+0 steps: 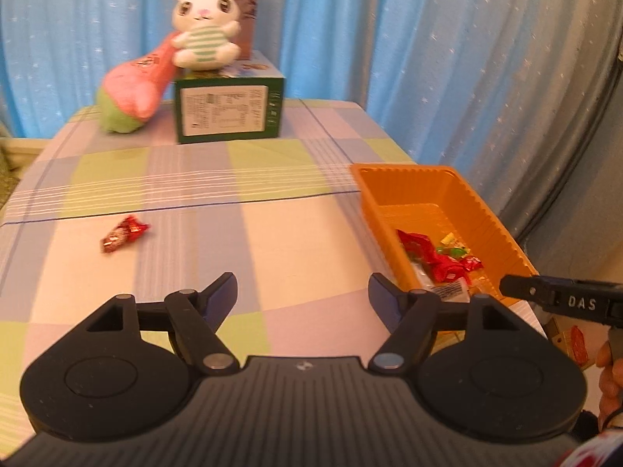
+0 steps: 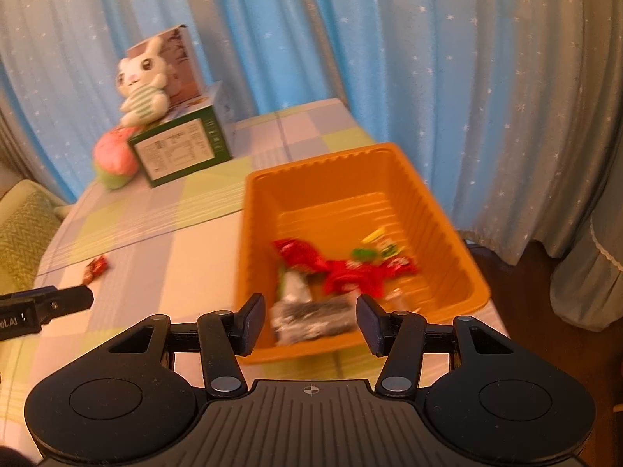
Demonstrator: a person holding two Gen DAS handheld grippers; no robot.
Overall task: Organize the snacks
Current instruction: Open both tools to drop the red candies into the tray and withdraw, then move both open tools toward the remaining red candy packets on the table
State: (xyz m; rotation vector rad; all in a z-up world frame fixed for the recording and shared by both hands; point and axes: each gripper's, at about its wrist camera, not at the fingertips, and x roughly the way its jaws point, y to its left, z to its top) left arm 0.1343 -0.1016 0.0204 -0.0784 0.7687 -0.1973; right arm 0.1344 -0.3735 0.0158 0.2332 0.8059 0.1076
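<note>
Hovering over the checked tablecloth (image 1: 272, 241), the left gripper (image 1: 303, 295) has its jaws apart with nothing between them. The right gripper (image 2: 309, 321) hangs above the near end of the orange tray (image 2: 444, 210), jaws parted, clear of the wrappers (image 2: 342, 272) piled inside. One red candy (image 1: 124, 233) lies alone on the cloth, well apart from the tray. Farther back, a plush rabbit (image 1: 206, 27) sits on a green box (image 1: 229, 111).

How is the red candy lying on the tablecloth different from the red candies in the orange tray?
The loose candy lies alone on the tablecloth, outside the tray; the red candies sit inside the orange tray. The loose one touches nothing else, while those in the tray are piled with green, yellow and silvery packets. It also looks darker. All have shiny red wrappers.
</note>
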